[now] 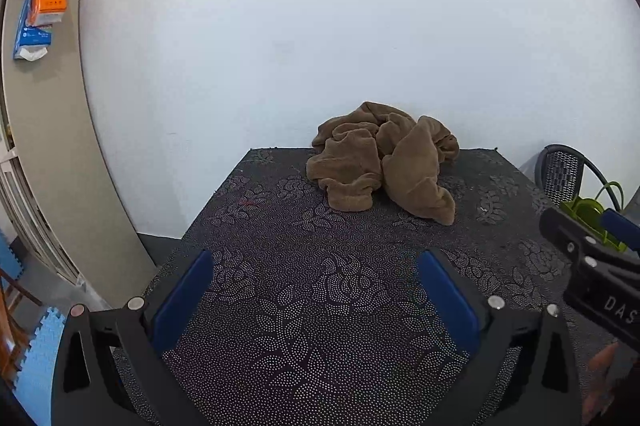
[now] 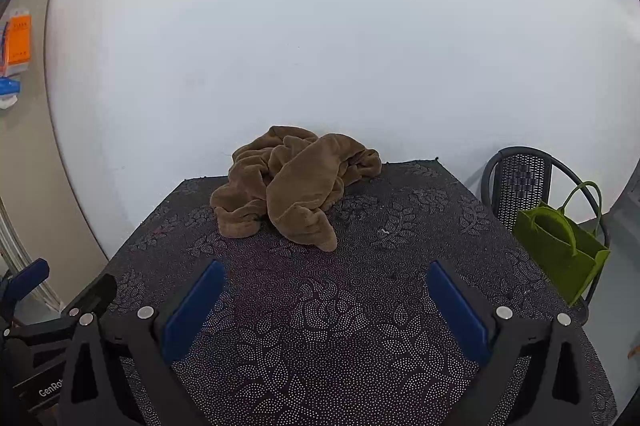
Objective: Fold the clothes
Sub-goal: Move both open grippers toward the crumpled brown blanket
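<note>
A table (image 2: 400, 306) stands pushed against the wall (image 2: 320, 46). On it, at the far edge by the wall, lies a crumpled garment (image 2: 296, 186), left of centre in the right wrist view. Over the near part of the table hang the left gripper (image 1: 316, 298) and right gripper (image 2: 326, 306), side by side, well apart from the garment. Right of the table stands a chair (image 2: 520, 182), with a bag (image 2: 560, 250) in front of it. Far left, packets (image 1: 42, 10) sit on a panel (image 1: 48, 146) beside the wall.
</note>
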`<state>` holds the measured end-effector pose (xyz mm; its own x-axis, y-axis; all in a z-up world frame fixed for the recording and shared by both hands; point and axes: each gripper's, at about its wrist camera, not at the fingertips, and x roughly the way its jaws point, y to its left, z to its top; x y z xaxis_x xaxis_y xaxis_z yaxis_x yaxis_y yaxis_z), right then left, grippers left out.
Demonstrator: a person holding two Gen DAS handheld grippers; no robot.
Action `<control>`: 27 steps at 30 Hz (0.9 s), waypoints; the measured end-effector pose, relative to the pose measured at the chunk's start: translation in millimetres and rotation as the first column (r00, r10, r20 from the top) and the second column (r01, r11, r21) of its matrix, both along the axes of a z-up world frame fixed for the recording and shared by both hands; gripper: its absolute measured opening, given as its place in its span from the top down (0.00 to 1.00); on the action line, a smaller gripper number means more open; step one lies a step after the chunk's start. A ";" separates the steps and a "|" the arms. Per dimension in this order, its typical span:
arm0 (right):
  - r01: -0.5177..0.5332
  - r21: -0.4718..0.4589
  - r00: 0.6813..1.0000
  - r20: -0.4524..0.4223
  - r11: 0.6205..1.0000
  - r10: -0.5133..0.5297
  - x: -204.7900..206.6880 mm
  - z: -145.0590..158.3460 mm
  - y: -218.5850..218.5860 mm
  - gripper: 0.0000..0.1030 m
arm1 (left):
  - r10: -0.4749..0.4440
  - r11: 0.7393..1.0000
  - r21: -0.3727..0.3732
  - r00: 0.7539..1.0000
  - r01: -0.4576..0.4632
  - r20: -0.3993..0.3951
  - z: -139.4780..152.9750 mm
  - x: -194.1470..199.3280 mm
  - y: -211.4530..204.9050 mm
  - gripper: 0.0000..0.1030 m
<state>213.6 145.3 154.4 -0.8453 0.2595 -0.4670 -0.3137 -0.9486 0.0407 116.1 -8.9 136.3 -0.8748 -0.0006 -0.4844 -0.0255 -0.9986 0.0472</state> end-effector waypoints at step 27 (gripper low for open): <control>-0.007 0.057 1.000 -0.009 0.998 0.007 9.7 4.9 -18.6 0.00 | 0.159 0.977 -0.133 0.984 -0.168 -0.077 8.2 15.9 -11.3 0.00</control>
<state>223.4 126.7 159.3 -0.8515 0.2796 -0.4436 -0.3071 -0.9516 -0.0102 132.0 -20.2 144.5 -0.8872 -0.2093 -0.4111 0.1455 -0.9726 0.1811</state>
